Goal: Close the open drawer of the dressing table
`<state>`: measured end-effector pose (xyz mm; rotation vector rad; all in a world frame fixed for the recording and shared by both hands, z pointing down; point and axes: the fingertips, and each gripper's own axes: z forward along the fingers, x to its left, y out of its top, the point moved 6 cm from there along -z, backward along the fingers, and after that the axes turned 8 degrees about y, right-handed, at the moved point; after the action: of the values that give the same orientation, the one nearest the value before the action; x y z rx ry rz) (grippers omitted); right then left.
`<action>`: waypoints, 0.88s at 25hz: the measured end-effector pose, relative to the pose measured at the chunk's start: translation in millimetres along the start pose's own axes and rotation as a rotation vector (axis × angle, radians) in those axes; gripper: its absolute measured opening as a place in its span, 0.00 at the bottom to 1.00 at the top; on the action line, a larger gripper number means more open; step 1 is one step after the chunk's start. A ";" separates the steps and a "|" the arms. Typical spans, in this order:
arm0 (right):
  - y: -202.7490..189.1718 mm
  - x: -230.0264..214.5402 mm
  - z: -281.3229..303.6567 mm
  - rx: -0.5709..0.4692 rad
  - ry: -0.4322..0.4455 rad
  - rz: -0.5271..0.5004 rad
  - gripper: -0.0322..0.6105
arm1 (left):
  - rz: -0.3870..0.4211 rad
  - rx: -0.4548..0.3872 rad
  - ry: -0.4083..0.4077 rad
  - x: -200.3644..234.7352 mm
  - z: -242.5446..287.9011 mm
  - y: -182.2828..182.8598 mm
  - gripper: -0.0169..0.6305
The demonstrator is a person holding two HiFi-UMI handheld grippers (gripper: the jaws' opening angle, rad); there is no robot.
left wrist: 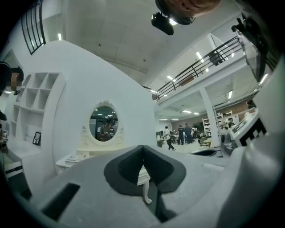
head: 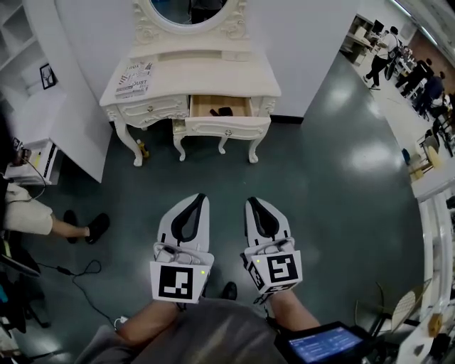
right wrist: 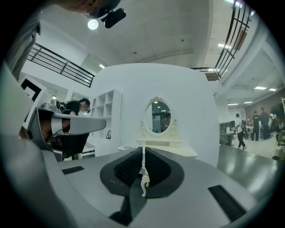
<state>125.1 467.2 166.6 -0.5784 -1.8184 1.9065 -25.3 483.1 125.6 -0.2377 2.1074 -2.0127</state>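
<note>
Dressing table (head: 192, 75): cream, carved legs, oval mirror (head: 188, 11) above, set against a white wall at the far side of the dark floor (head: 320, 178).
Drawer (head: 227, 126): right-hand one, pulled out, wooden inside on show, a small dark object (head: 224, 111) lying in it. The drawer beside it is closed.
Printed paper (head: 135, 78): flat on the table top, left end.
Left tongs (head: 190, 213): held level near the person's body, well apart from the table, jaws clenched together on nothing.
Right tongs (head: 257, 206): just beside the left, level, jaws likewise pressed together and empty, pointing toward the dressing table.
</note>
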 end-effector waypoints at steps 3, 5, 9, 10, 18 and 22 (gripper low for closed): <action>1.8 -5.3 31.3 0.004 -0.026 -0.010 0.07 | 0.009 -0.017 -0.019 20.5 21.8 0.2 0.05; 5.5 -5.9 50.1 0.001 -0.041 -0.018 0.07 | 0.011 -0.024 -0.032 34.7 34.4 0.6 0.05; 14.6 -9.1 84.0 -0.006 -0.068 -0.037 0.07 | -0.006 -0.044 -0.056 60.0 61.0 2.7 0.05; 16.1 -10.9 91.7 -0.006 -0.078 -0.040 0.07 | -0.006 -0.050 -0.066 65.6 68.0 2.8 0.05; 24.9 -21.5 131.4 -0.010 -0.157 -0.055 0.07 | -0.017 -0.066 -0.125 96.0 108.4 -2.4 0.05; 23.1 -27.9 140.1 0.010 -0.177 -0.055 0.07 | -0.032 -0.049 -0.141 99.6 120.0 -9.8 0.05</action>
<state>66.1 336.0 150.2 -0.3627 -1.9104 1.9829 -89.7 340.7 126.2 -0.4110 2.0799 -1.9023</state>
